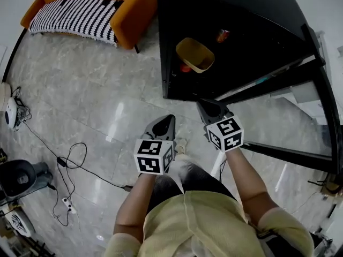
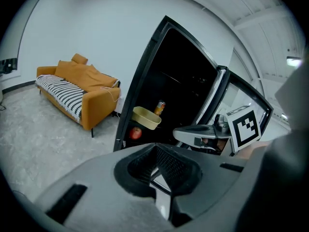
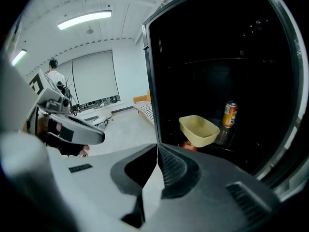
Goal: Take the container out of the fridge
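Reaching is the step in hand, as I judge it: the pale yellow container [image 1: 195,54] sits toward the front edge of a shelf inside the open fridge [image 1: 241,15], with a can [image 3: 230,115] just behind it and a red apple [image 2: 135,133] close beside it. The left gripper [image 1: 163,123] and the right gripper [image 1: 211,111] hang outside the fridge, well apart from the container, each with jaws together and nothing between them. One gripper should spread its jaws before entering, come in level, close on the container's near rim, then draw it straight out, clear of the can.
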### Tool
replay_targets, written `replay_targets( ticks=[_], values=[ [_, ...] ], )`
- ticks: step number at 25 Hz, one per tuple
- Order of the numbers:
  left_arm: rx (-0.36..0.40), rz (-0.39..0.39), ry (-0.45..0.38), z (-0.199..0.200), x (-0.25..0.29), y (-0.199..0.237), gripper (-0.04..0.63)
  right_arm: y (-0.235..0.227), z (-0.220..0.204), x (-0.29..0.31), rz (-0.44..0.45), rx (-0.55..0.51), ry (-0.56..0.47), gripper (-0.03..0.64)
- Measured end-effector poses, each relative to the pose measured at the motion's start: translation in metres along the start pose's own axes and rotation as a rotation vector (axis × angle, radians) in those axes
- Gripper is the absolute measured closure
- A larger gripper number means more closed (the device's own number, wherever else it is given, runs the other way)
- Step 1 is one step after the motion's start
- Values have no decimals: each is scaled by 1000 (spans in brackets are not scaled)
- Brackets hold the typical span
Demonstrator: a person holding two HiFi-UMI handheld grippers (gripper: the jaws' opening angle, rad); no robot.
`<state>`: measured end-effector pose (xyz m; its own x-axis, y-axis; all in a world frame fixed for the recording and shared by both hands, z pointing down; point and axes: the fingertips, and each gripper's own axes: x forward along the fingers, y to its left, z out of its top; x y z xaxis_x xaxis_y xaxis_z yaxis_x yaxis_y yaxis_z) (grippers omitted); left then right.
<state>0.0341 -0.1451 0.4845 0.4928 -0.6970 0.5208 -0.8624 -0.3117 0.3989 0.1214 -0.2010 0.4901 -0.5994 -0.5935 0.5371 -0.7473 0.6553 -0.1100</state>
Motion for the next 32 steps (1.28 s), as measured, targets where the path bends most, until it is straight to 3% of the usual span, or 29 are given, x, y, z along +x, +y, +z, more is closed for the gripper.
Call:
replay_targets(
  ticks=[10,32],
  values=[
    [34,62,-57,0,24,1,575,-34,-2,27,12,-109,5,588],
    [61,66,-101,7,84,21,575,-75,12,80,-57,-379,11,586]
  ],
)
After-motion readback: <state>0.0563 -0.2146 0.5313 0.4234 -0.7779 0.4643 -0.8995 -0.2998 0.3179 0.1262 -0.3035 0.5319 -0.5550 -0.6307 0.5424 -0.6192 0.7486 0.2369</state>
